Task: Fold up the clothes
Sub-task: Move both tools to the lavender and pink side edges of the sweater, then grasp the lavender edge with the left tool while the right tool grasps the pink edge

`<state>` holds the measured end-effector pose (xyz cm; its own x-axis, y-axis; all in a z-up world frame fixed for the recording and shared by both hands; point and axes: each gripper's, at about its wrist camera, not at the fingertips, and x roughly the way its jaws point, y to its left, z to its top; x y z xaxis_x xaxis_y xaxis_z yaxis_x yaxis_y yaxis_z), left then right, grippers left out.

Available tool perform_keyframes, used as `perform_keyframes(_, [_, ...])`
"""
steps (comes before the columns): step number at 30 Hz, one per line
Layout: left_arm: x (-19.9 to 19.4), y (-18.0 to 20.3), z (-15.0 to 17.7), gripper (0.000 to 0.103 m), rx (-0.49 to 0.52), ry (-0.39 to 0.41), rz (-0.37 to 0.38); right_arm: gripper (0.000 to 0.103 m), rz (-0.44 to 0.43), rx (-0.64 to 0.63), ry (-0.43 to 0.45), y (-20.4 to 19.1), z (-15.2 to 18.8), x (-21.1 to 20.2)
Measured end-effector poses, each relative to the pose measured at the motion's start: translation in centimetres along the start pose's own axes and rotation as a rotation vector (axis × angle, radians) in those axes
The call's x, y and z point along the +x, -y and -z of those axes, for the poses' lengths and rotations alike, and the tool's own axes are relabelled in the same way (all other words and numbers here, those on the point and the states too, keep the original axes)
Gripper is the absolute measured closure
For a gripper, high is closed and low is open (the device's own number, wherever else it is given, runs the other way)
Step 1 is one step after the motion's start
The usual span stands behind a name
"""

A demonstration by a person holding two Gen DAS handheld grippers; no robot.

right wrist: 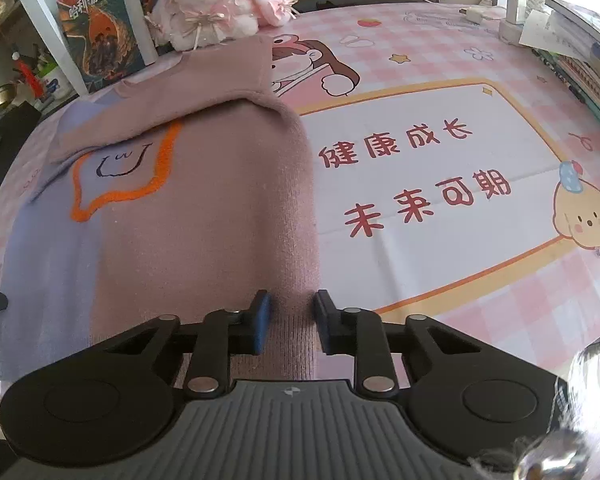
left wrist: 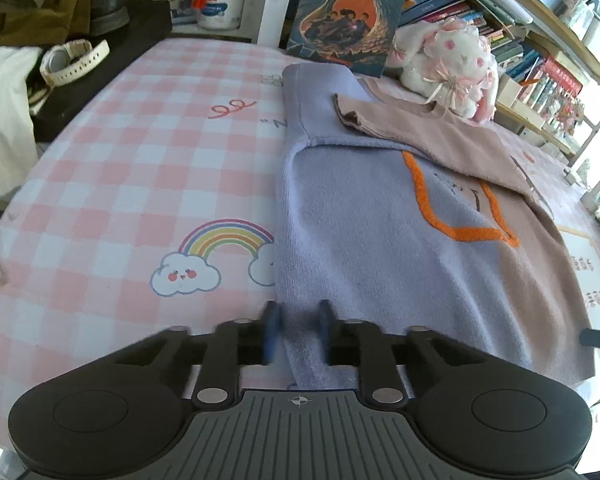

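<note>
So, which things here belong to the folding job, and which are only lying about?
For the job:
- two-tone lilac and dusty-pink knit sweater with orange star outline
- left claw
- right claw

Lying about:
- white and pink plush toy
- dark illustrated book
- cream wristwatch

My right gripper pinches the near ribbed hem of the soft knit sweater, half pink, half lilac, with an orange outlined star. It lies on the pink checked tablecloth; a fluffy white-pink plush toy sits far left.
</note>
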<state>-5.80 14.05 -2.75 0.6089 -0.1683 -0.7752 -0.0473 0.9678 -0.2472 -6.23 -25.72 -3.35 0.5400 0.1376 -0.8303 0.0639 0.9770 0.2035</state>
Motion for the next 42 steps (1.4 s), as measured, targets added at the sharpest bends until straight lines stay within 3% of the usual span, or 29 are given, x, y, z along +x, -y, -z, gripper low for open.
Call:
perform_keyframes(2, [-0.3,-0.1,-0.3,0.095,-0.027,0.009,0.02,0.093,-0.014,-0.001,0.002,0.0,0.0,-0.1])
perform_keyframes(10, [-0.5,0.3,-0.6,0.091,-0.028,0.022,0.093,0.093,-0.149,0.073,0.033,0.0,-0.9,-1.5])
perform_keyframes(17, [-0.1,-1.1,0.2,0.05,-0.127,-0.007,0.162,0.089,-0.143,0.082,0.026,0.2,-0.6,-1.2])
perform_keyframes(24, [0.0,-2.5,1.3,0.046,-0.243,-0.035,0.239,0.08,-0.177,0.082,-0.003,0.7,-0.5,-0.7])
perform_keyframes(29, [-0.2,-3.0,2.0,0.047,-0.322,-0.014,0.254,0.079,-0.19,0.063,-0.042,0.9,-0.7,0.2])
perform_keyframes(33, [-0.3,-2.6,2.3,0.051,-0.346,-0.001,0.225,0.079,-0.208,0.048,-0.056,1.3,-0.8,0.7])
perform_keyframes(36, [-0.4,-1.8,2.0,0.064,-0.329,-0.009,0.145,0.083,-0.227,0.039,-0.059,1.9,-0.8,0.9])
perform_keyframes(38, [-0.2,-1.2,1.8,0.088,-0.29,-0.027,0.092,0.087,-0.233,0.025,-0.066,2.0,-1.0,1.0])
perform_keyframes(42, [0.1,-0.4,1.3,0.089,-0.288,-0.04,0.044,0.09,-0.234,-0.036,-0.074,1.8,-1.2,1.0])
